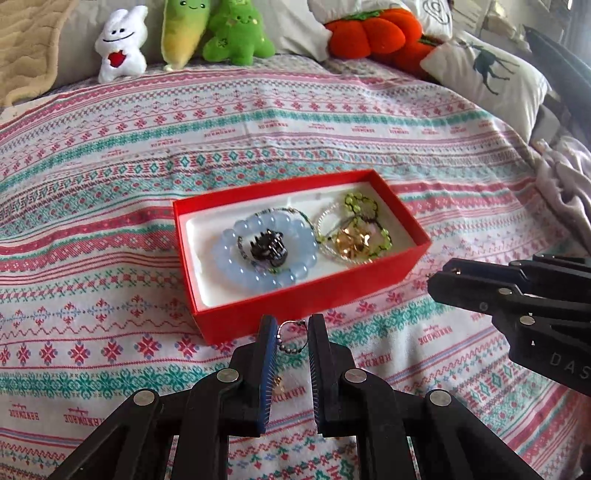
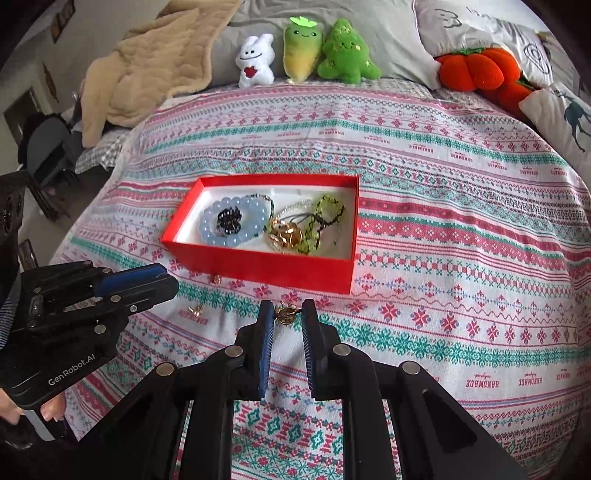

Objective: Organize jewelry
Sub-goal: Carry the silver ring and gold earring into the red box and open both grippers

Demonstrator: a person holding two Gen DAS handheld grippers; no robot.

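Observation:
A red box (image 1: 295, 306) (image 2: 258, 267) with a white lining sits on the bedspread. It holds a blue bead bracelet (image 1: 236, 245) (image 2: 207, 225), a dark hair clip (image 1: 267, 248), a green bead chain (image 1: 360, 203) and gold pieces (image 1: 351, 242) (image 2: 286, 232). My left gripper (image 1: 292, 326) is just in front of the box, fingers closed on a thin ring with a bead chain (image 1: 291, 338). My right gripper (image 2: 288, 310) is closed on a small gold piece (image 2: 285, 315). Small gold earrings (image 2: 195, 311) (image 2: 216, 279) lie on the cloth near the box.
Plush toys (image 1: 122, 44) (image 2: 303, 48) and orange pumpkin cushions (image 1: 369, 33) line the bed's far edge. A beige blanket (image 2: 147, 70) lies at the far left. A deer pillow (image 1: 487, 74) is at the right. Another gold piece (image 1: 277, 386) lies under my left gripper.

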